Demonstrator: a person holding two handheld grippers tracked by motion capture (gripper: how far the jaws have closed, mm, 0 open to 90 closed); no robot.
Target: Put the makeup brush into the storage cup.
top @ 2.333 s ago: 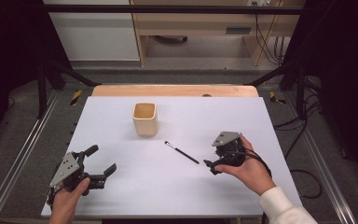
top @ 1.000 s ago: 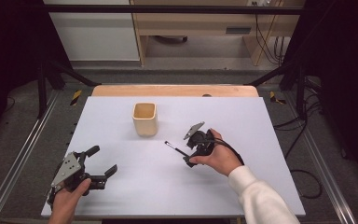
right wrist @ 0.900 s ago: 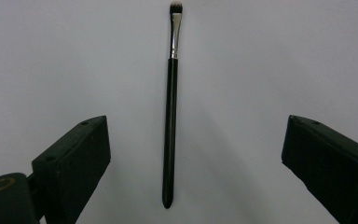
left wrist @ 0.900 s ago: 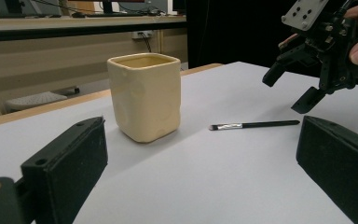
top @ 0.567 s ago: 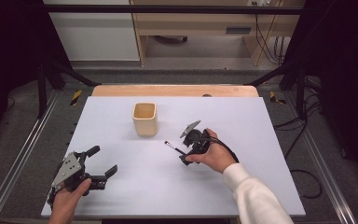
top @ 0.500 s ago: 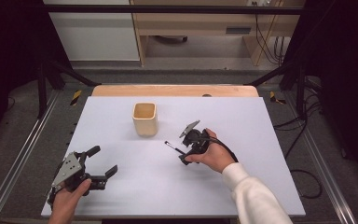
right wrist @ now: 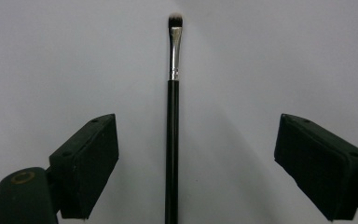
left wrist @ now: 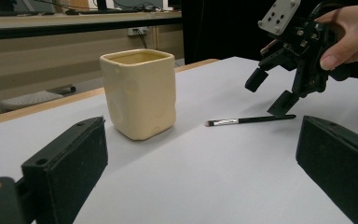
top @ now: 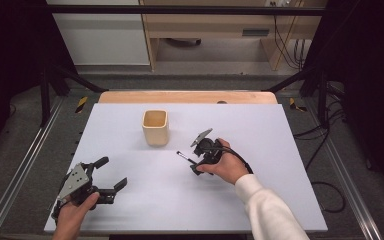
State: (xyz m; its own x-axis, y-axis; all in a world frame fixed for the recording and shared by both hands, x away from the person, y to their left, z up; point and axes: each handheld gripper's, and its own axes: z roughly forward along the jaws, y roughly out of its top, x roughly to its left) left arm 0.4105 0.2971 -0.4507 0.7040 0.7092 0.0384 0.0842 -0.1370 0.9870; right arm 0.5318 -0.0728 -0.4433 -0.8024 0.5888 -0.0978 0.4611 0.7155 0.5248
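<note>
A thin black makeup brush (top: 185, 157) lies flat on the white table (top: 280, 150), its bristle tip toward the cream square cup (top: 155, 127). My right gripper (top: 194, 161) hangs low over the handle end. In the right gripper view the brush (right wrist: 173, 116) runs up the middle between the two jaws of this gripper (right wrist: 196, 135), and neither pad touches it. Those jaws have just been closing a little and stand open. My left gripper (top: 111, 172) rests open at the near left, looking at the cup (left wrist: 139, 93), the brush (left wrist: 251, 120) and the right gripper (left wrist: 266, 92).
A wooden strip (top: 185, 96) runs along the table's far edge. Metal rails (top: 20, 170) flank the table on both sides. The right gripper's cable (top: 240, 159) loops over the hand. White surface lies bare between the two grippers.
The right hand has come from the table's right side leftward to the brush and settled over its handle. The left gripper has kept still.
</note>
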